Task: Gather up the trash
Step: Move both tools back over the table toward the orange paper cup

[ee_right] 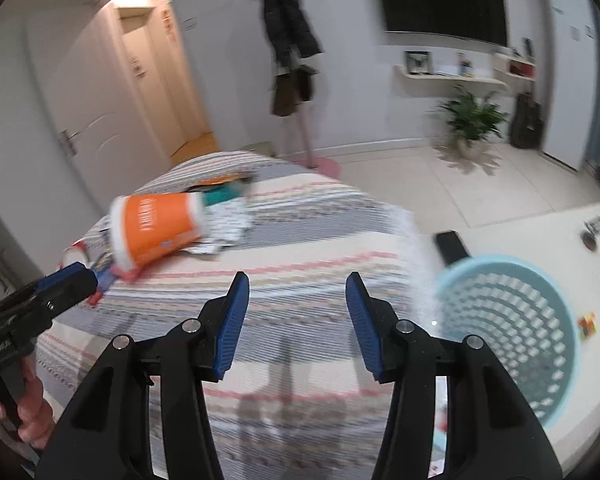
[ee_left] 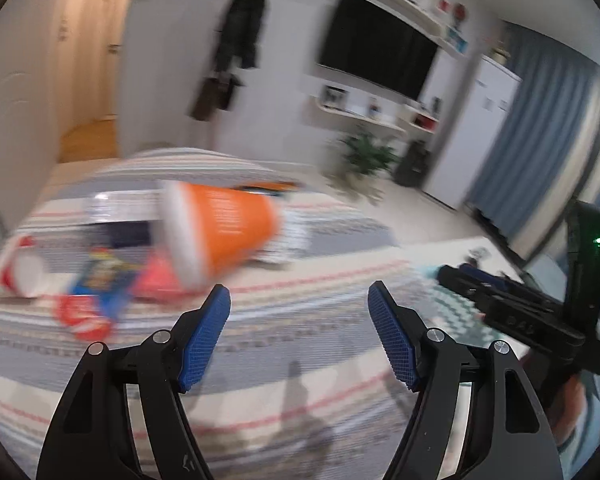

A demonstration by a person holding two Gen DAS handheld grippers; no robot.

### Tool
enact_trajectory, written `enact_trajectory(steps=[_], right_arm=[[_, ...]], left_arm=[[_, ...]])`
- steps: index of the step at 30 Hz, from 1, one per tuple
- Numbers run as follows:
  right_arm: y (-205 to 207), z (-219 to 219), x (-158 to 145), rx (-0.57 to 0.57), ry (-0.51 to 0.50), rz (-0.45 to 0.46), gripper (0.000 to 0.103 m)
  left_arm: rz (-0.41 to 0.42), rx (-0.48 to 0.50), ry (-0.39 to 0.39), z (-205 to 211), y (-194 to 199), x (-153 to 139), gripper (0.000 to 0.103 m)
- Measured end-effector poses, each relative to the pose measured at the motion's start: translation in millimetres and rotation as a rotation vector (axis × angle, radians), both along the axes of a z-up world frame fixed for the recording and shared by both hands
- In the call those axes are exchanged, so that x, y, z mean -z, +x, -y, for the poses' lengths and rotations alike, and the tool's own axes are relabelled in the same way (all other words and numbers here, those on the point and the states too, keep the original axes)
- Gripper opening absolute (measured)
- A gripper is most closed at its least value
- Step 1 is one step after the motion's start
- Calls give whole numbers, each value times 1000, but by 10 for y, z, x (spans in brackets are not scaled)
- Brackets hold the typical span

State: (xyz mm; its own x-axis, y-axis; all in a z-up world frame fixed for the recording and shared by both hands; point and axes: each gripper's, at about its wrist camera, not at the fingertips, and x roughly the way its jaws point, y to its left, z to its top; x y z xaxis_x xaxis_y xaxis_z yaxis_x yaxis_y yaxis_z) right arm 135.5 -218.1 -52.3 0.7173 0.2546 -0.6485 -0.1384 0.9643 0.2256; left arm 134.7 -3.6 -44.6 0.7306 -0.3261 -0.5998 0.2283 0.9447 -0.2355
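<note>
An orange paper cup [ee_left: 228,228] with a white rim lies on its side on a striped cloth [ee_left: 284,344]. Around it lies other trash: a red-and-white cup [ee_left: 24,272], a blue wrapper [ee_left: 100,280] and a red packet [ee_left: 158,280]. My left gripper [ee_left: 298,300] is open and holds nothing, just short of the orange cup. My right gripper [ee_right: 297,284] is open and holds nothing above the cloth, with the orange cup [ee_right: 156,228] ahead on its left. A light blue mesh basket [ee_right: 508,340] stands on its right. Each view shows the other gripper at its edge: the right gripper [ee_left: 456,274] and the left gripper [ee_right: 78,274].
A black flat device [ee_right: 452,246] and a small colour cube [ee_right: 587,326] lie on the white surface [ee_right: 540,232] beside the basket. More papers [ee_right: 228,216] sit behind the orange cup. A potted plant [ee_right: 472,120] stands on the tiled floor beyond. A hand [ee_right: 28,412] grips the left tool.
</note>
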Motion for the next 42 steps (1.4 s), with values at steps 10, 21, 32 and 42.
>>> enact_trajectory(steps=[10, 21, 32, 42], right_arm=[[256, -1369, -120, -199, -59, 39, 50], [634, -1925, 96, -139, -164, 21, 59], [651, -1805, 321, -73, -219, -25, 43], [448, -1116, 314, -5, -220, -5, 18]], left_arm=[[-59, -213, 134, -1218, 235, 270, 81], [-96, -188, 115, -1258, 522, 473, 79], [-155, -166, 98, -1257, 581, 604, 79], [-165, -156, 149, -1139, 657, 634, 79]])
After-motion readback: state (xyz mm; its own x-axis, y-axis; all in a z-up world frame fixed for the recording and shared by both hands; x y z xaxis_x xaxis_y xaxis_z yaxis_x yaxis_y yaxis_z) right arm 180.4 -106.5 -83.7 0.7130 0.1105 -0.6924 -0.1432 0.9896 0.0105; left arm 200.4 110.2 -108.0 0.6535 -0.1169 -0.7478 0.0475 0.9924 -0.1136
